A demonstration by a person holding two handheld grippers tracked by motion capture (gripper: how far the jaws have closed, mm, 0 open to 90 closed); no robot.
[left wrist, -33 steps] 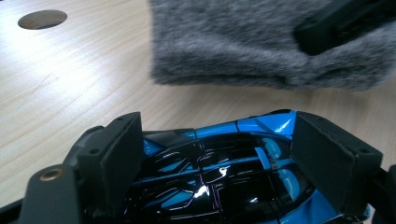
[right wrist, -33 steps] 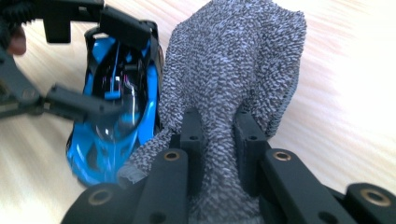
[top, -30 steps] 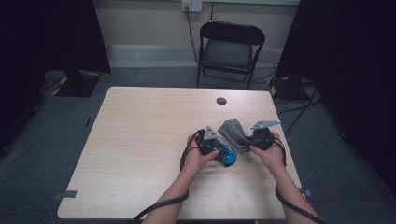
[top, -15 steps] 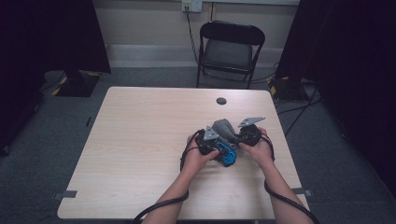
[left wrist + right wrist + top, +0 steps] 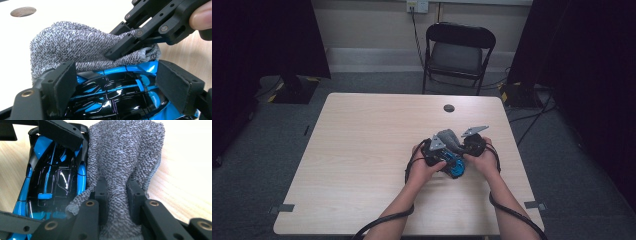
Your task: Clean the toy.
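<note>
The blue and black toy car (image 5: 117,92) sits on the worktop (image 5: 362,150) toward its right edge, roughly midway between the near and far edges. A grey knitted cloth (image 5: 125,157) lies against one side of the car, draped partly over it. My left claw (image 5: 115,87) straddles the car, one pad at each end; both pads appear to touch the bodywork, so I record it as clamped on the car. My right claw (image 5: 116,200) is clamped on a bunched fold of the cloth, and its jaws have just been easing apart slightly with the cloth pinched between them. In the high view both hands meet over the car, left hand (image 5: 424,167) and right hand (image 5: 484,160) close together. A small dark round disc (image 5: 449,108) lies near the worktop's far edge, well apart from the car.
</note>
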